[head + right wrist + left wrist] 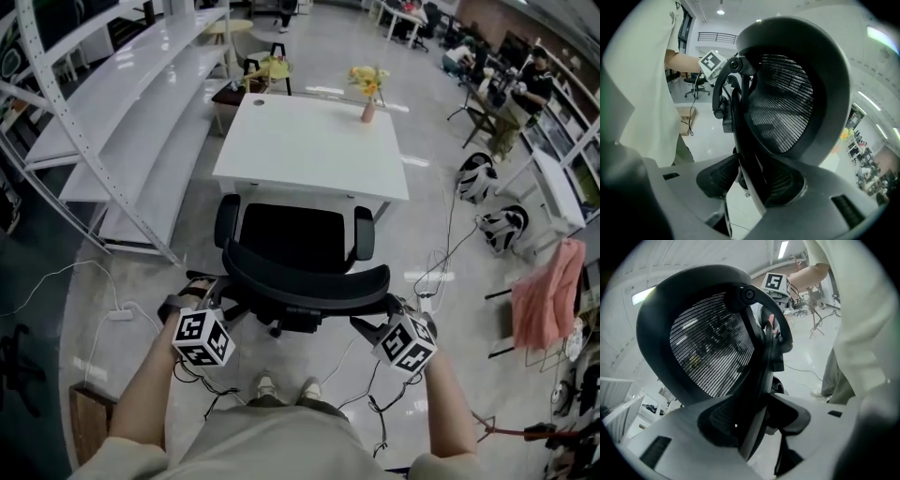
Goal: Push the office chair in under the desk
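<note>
A black office chair with a mesh backrest faces the white desk; its seat front sits just at the desk's near edge. My left gripper clamps the backrest's left end and my right gripper clamps its right end. In the left gripper view the backrest rim runs between the jaws of the left gripper, pads pressed on it. The right gripper view shows the same: the right gripper is closed on the backrest frame.
A vase of yellow flowers stands at the desk's far right. White shelving runs along the left. Cables and a power strip lie on the floor. Round black-and-white things and a pink cloth are at right.
</note>
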### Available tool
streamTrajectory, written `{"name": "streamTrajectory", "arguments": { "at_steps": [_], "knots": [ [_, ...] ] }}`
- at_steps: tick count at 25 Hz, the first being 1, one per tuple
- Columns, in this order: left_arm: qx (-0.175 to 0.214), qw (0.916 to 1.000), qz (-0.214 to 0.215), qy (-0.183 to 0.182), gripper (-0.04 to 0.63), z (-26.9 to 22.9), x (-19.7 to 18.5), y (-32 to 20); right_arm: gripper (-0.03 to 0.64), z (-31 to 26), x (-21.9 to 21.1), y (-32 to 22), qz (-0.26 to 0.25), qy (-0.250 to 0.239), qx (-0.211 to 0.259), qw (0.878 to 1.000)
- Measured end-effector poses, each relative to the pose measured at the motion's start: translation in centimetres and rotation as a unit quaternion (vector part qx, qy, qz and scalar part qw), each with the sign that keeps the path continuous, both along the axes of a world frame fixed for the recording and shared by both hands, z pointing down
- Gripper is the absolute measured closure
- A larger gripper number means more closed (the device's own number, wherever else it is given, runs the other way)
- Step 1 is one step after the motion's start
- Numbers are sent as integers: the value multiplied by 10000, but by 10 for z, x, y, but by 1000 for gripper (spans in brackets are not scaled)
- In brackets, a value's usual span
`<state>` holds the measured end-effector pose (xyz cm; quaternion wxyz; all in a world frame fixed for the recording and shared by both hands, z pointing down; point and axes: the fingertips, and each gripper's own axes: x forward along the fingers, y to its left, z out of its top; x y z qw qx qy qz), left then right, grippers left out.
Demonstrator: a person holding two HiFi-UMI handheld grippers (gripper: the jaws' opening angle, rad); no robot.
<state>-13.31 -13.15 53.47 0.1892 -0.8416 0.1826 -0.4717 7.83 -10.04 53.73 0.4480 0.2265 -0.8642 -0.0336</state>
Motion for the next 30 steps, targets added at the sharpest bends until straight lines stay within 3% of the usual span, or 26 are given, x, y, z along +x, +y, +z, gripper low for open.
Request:
{"name": "streamTrajectory", "arguments": {
  "at_steps": [14, 18, 30],
  "knots": [
    [29, 9999, 132, 91, 391, 0, 10, -35, 442, 5, 11, -40, 257, 125, -210, 9994],
    [54, 9999, 132, 97, 393, 1, 14, -32, 448, 8, 17, -36, 253, 266, -479, 9982],
    [129, 9995, 270, 111, 391, 0, 13, -26, 451, 9, 15, -22, 437, 379, -680, 9960]
  ]
}}
